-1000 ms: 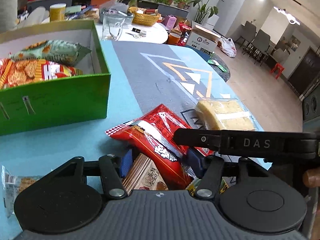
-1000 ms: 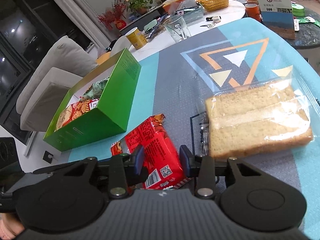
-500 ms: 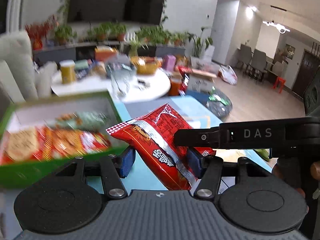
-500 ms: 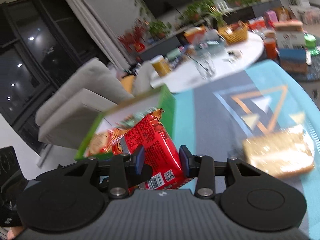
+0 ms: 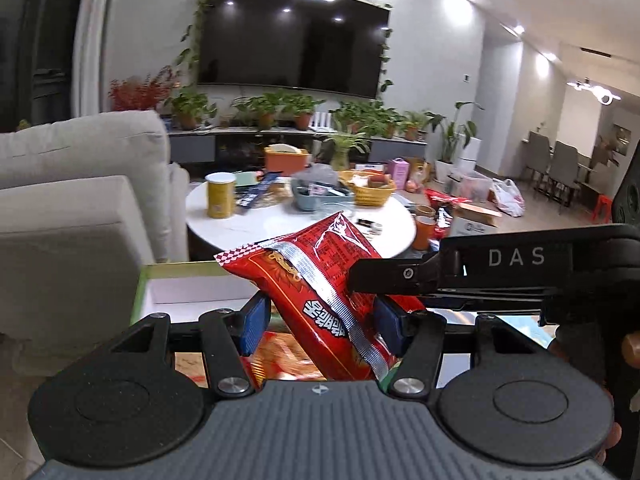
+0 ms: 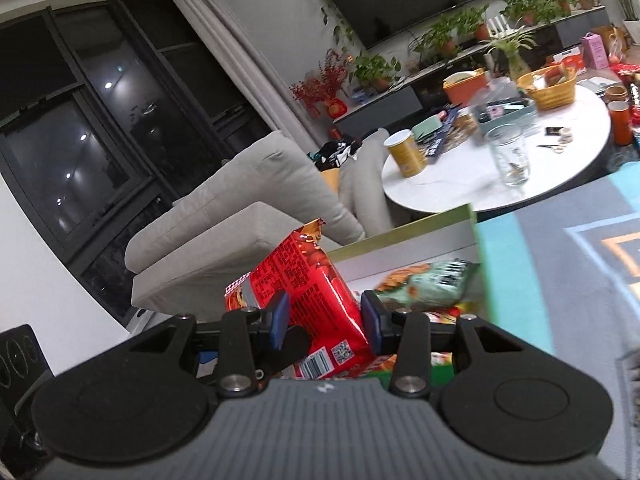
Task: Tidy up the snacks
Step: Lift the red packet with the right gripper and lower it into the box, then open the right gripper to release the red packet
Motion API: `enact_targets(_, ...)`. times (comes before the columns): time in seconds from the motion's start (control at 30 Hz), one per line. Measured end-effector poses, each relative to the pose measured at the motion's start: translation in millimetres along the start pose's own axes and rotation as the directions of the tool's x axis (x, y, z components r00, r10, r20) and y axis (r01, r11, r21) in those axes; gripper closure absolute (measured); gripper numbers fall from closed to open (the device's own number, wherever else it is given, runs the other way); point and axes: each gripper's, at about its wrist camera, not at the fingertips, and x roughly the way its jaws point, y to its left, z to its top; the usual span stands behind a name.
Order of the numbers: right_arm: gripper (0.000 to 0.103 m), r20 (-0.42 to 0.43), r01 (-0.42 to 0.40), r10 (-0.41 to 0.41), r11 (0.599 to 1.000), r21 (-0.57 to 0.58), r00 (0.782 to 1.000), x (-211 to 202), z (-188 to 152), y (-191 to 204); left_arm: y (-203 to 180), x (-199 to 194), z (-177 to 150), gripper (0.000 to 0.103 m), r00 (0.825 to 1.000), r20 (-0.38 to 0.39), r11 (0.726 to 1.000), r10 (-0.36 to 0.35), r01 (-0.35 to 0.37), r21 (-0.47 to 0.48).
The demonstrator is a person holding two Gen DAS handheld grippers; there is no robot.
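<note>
The red snack packet (image 5: 320, 292) is up in the air, tilted, pinched from both ends at once! The left gripper (image 5: 318, 322) has its blue pads clamped on the packet's lower part, silver seam facing the camera, while the right gripper (image 6: 324, 320) squeezes the barcode end (image 6: 316, 366), jaws drawn in narrow around it. In the left wrist view the right gripper's black finger reaches in from the right and lies across the packet's side.

Just below and behind the packet sits the green box (image 6: 404, 236), white inside. The packet hangs over the box's near part. Inside the box, right of the packet, lies a pale green snack bag (image 6: 424, 284), and under the packet an orange-red bag (image 5: 280, 354) shows through the gap.

Beyond the box's far wall stands the round white table (image 6: 440, 192), crowded: a yellow can (image 6: 406, 152), a clear glass (image 6: 510, 156), a woven basket (image 6: 550, 90). Left of the box a beige sofa (image 5: 72, 216). To the box's right, the teal and grey table mat (image 6: 532, 264). Far behind the box, a dark wall television (image 5: 292, 36) above a row of potted plants (image 5: 276, 108)
</note>
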Motion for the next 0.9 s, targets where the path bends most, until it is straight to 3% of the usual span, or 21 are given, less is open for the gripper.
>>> enact_targets(0.4, 0.078, -0.007, 0.01, -0.01, 0.996, 0.094, 1.0, 74, 7, 3, 76, 55, 15, 0.049, 0.998, -0.048, 0.999, 0.034, -0.035, -0.033)
enact_targets(0.77, 0.078, -0.035, 0.056, -0.051, 0.988, 0.143, 0.998, 113, -5, -4, 104, 96, 3, 0.048, 0.993, -0.115, 0.997, 0.037, -0.044, -0.059)
enact_targets(0.8, 0.078, -0.038, 0.061, -0.056, 0.987, 0.146, 0.998, 114, -6, -6, 106, 99, 2, 0.047, 0.991, -0.124, 0.997, 0.045, -0.053, -0.059)
enact_targets(0.9, 0.066, -0.045, 0.111, -0.106, 0.983, 0.144, 0.993, 113, -10, -9, 110, 104, -4, 0.047, 0.977, -0.142, 0.986, 0.157, -0.164, -0.034)
